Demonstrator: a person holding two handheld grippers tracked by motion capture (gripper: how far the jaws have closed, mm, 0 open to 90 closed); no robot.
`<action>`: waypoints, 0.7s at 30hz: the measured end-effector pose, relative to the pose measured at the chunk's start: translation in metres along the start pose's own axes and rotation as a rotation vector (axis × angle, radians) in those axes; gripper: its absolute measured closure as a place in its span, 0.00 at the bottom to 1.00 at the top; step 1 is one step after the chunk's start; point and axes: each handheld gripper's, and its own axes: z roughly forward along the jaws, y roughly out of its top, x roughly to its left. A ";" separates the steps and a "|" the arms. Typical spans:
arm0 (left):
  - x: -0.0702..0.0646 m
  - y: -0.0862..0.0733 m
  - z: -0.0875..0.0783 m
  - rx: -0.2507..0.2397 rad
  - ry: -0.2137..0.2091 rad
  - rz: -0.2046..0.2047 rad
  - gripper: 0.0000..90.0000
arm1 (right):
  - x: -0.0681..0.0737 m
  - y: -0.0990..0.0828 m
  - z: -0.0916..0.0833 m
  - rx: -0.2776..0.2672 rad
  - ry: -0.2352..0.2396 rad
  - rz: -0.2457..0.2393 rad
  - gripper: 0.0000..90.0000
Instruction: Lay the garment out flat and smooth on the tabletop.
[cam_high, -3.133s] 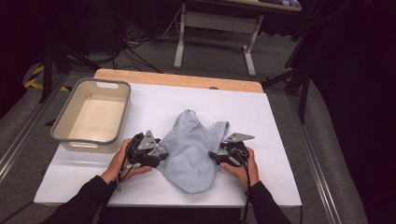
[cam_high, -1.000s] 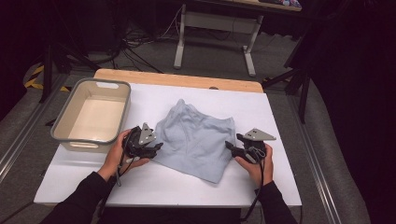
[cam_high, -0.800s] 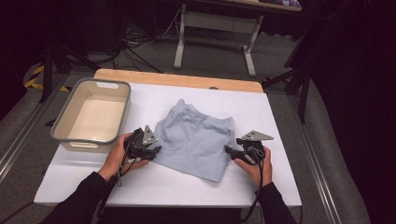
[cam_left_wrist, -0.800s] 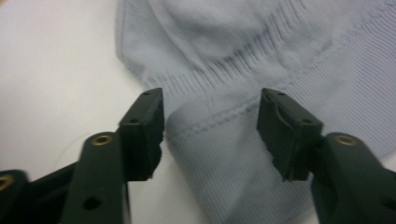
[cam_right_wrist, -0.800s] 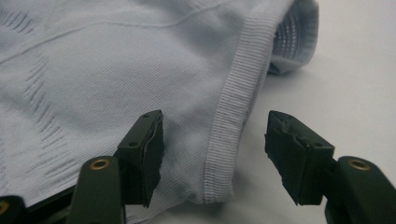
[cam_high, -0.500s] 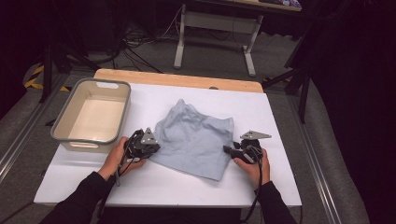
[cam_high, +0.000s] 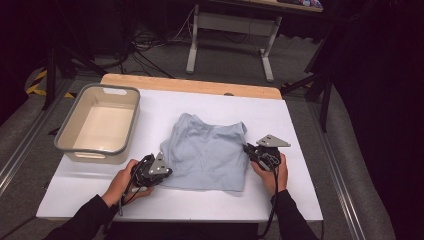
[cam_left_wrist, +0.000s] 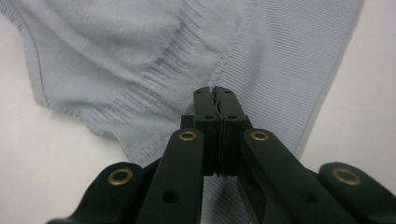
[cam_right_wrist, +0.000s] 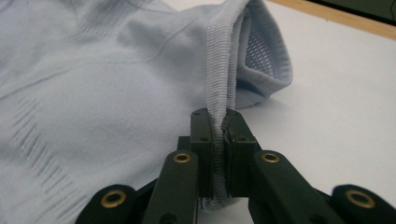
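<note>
Garment (cam_high: 209, 155), pale blue knit, is lying spread at the centre of the frame on the white table (cam_high: 300, 195), with the grey bin (cam_high: 98, 123) sitting apart at the upper left. I am holding the left gripper (cam_left_wrist: 215, 95) at the cloth's lower-left corner; its jaws have just been closing and are now pressed together with a thin fold of fabric pinched between them. I am holding the right gripper (cam_right_wrist: 218, 120) at the right edge, its jaws having just been closing too, and they are now clamping the ribbed hem (cam_right_wrist: 219, 70), which is running up between the pads. Judging by the folds, the cloth is behaving as light, soft and limp, sagging wherever it is unsupported, not fragile. The thicker ribbed band and the corners are looking like the surest places to grip; single thin layers may be slipping out.
</note>
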 end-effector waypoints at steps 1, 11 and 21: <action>-0.003 0.000 0.000 -0.004 -0.002 0.006 0.99 | 0.001 0.001 0.000 -0.001 -0.002 -0.006 0.93; -0.008 0.000 -0.010 -0.093 0.019 -0.002 0.88 | 0.001 -0.001 -0.006 0.001 -0.002 -0.001 0.72; 0.031 0.008 -0.001 -0.153 0.171 -0.111 0.61 | -0.006 -0.009 0.000 0.086 0.016 0.037 0.50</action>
